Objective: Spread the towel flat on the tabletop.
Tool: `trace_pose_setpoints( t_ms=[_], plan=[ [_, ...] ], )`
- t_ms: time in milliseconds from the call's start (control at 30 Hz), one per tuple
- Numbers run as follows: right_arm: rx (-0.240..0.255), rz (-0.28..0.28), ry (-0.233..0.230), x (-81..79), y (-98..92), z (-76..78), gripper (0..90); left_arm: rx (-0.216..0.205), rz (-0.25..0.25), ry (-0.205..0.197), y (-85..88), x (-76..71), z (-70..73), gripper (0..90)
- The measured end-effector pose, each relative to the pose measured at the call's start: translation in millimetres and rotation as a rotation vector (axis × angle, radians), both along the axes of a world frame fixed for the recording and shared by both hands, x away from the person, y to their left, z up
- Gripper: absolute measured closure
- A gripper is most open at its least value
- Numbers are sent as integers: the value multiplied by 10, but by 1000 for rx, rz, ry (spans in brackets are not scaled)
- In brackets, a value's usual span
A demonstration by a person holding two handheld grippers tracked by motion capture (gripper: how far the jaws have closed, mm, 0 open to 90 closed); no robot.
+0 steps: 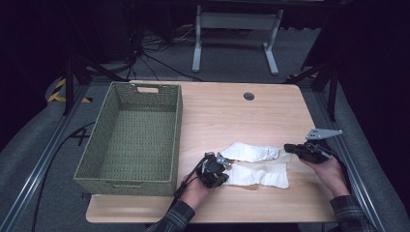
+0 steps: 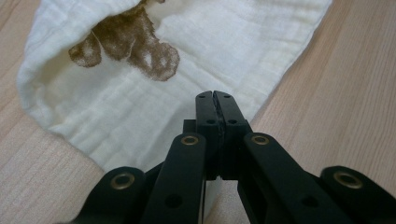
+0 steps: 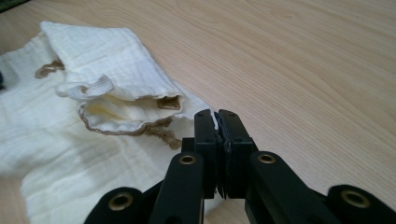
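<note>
I see a white cloth [image 1: 258, 165] lying flat on the wooden table [image 1: 227, 116], just to the right of the green basket [image 1: 130, 137]. My left gripper [image 1: 218, 170] sits at the cloth's left edge with its jaws pinched tight on the fabric. My right gripper [image 1: 296, 149] is at the cloth's right end, and its jaws are pinched tight on a bit of that edge too. The cloth has a brown print [image 2: 133, 42] on it.

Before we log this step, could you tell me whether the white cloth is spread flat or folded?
Partly folded: the white cloth lies on the table with its far part doubled over in layers.
</note>
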State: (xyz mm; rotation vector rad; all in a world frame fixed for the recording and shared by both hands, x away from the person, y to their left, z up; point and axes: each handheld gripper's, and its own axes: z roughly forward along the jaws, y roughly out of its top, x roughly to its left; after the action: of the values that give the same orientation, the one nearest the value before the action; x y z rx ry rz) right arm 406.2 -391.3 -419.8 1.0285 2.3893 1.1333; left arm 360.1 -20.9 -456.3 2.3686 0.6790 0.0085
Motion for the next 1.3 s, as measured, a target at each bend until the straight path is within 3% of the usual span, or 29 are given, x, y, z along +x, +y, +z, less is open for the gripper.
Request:
trace_pose_setpoints(
  t_ms=[300, 433, 500, 700, 733, 800, 933, 1033, 1200, 1300],
  plan=[
    [-43, -45, 18, 237, -54, -110, 872, 3, -3, 8, 1, 4, 7, 899],
    [-80, -72, 59, 340, -69, -239, 867, -4, 0, 6, 1, 5, -1, 899],
    [-75, -75, 64, 345, -78, -255, 843, -5, -3, 4, 1, 7, -2, 898],
    [-32, -85, 3, 203, -118, -75, 736, -6, -2, 9, -5, 13, 1, 894],
    [-32, -85, 3, 203, -118, -75, 736, 9, -6, 16, -5, 14, 15, 894],
    [-26, -80, -10, 120, -115, -25, 732, -26, 3, 14, -18, 13, 13, 884],
    [3, -30, -16, -125, -82, 33, 850, -36, 11, -14, -37, 43, 51, 884],
    [-2, 5, 6, -243, -19, -8, 873, -14, 41, -48, -34, 133, 93, 885],
    [4, 56, 45, -339, 62, -109, 876, -15, 79, -64, -25, 239, 69, 888],
    [-26, 90, 77, -383, 161, -201, 875, -1, 89, -64, -24, 288, 36, 888]
  ],
)
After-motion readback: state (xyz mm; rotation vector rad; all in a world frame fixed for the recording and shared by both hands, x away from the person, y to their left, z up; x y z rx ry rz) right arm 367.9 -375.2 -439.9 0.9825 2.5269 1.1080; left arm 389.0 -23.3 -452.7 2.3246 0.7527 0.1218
